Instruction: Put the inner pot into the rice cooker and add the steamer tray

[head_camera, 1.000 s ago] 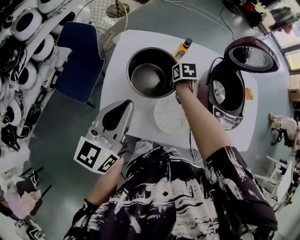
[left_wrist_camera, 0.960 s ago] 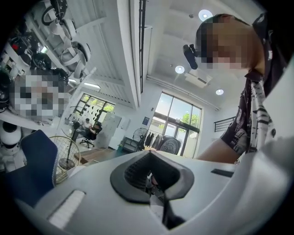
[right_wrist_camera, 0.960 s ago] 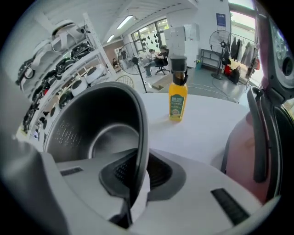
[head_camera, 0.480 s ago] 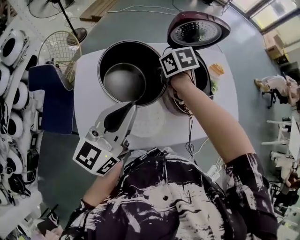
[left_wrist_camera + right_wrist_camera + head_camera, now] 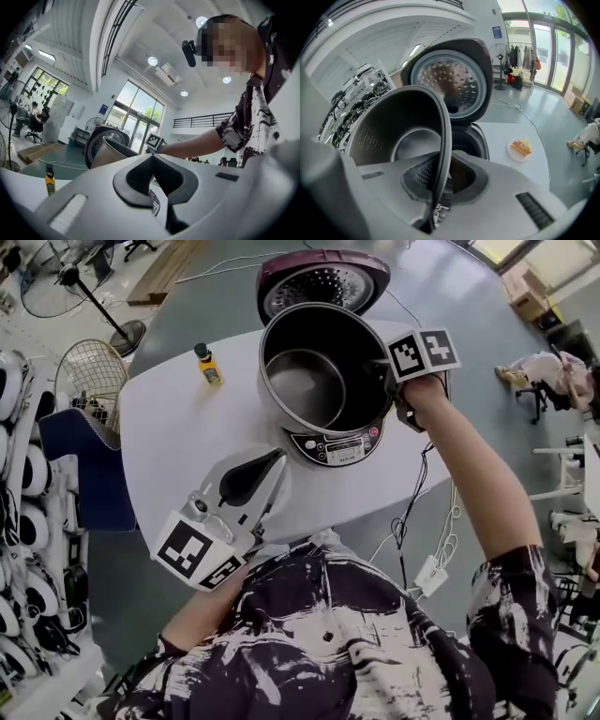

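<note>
The dark metal inner pot (image 5: 323, 381) hangs over the open rice cooker (image 5: 342, 448), hiding the cooker's well from the head view. My right gripper (image 5: 388, 381) is shut on the pot's right rim. In the right gripper view the rim (image 5: 443, 154) runs between the jaws (image 5: 440, 185), with the cooker's opening (image 5: 466, 140) and raised lid (image 5: 450, 84) just behind. My left gripper (image 5: 275, 459) hovers at the table's near edge, jaws together and nothing in them. From the left gripper (image 5: 152, 157) view the pot (image 5: 110, 152) is ahead. The steamer tray is not visible.
A yellow bottle (image 5: 208, 364) stands on the white table (image 5: 178, 446) left of the cooker. A small plate of food (image 5: 520, 147) lies right of the cooker. A cable and power strip (image 5: 427, 573) hang off the near right. A blue chair (image 5: 70, 465) and fan (image 5: 89, 371) stand to the left.
My right gripper lifted the inner pot off the table and carried it across to above the open cooker. The white tray by the left gripper has passed out of sight.
</note>
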Tool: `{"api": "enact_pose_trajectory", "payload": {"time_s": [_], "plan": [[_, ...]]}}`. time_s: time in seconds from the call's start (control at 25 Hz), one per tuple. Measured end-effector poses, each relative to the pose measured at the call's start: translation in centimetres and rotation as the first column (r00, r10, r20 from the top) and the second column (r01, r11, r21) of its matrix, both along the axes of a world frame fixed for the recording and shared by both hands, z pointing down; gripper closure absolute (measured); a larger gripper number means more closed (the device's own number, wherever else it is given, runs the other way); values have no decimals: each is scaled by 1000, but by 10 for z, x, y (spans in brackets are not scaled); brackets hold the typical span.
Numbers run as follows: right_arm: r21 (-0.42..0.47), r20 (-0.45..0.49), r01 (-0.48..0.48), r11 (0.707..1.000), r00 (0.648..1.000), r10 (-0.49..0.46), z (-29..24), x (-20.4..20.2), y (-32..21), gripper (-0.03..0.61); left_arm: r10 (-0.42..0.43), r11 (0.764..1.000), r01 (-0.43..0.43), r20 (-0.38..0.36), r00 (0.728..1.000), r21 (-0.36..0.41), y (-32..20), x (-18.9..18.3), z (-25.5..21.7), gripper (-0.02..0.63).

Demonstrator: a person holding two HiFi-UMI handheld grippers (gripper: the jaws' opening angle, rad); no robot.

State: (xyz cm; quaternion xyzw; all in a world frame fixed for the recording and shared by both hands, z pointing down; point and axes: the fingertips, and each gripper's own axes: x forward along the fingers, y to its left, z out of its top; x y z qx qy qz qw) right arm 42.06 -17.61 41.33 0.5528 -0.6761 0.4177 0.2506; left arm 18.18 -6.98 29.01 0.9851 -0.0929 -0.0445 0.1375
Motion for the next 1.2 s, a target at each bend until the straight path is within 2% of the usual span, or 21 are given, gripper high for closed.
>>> {"api": "enact_pose_trajectory", "payload": {"time_s": [0.16, 0.32, 0.72, 1.0, 1.2], "plan": [[-12, -15, -59, 998, 998, 59, 18, 47, -1, 565, -12, 1000, 12, 36, 999, 3, 6, 15, 1, 609], [-37, -21, -83, 996, 996, 83, 49, 66, -7, 563, -48, 999, 48, 66, 997, 2, 5, 19, 5, 609], [-105, -71, -50, 993, 997, 43, 99, 64, -19, 563, -111, 994, 112, 99, 989, -6, 3, 21, 13, 609], [-145, -167, -79, 986, 984, 54, 124, 61, -22, 563, -130, 991, 131, 98, 987, -13, 1, 12, 15, 609], [-162, -269, -80, 984, 963, 35, 128, 62, -25, 561, -144, 989, 146, 96, 985, -14, -1, 4, 18, 609]]}}
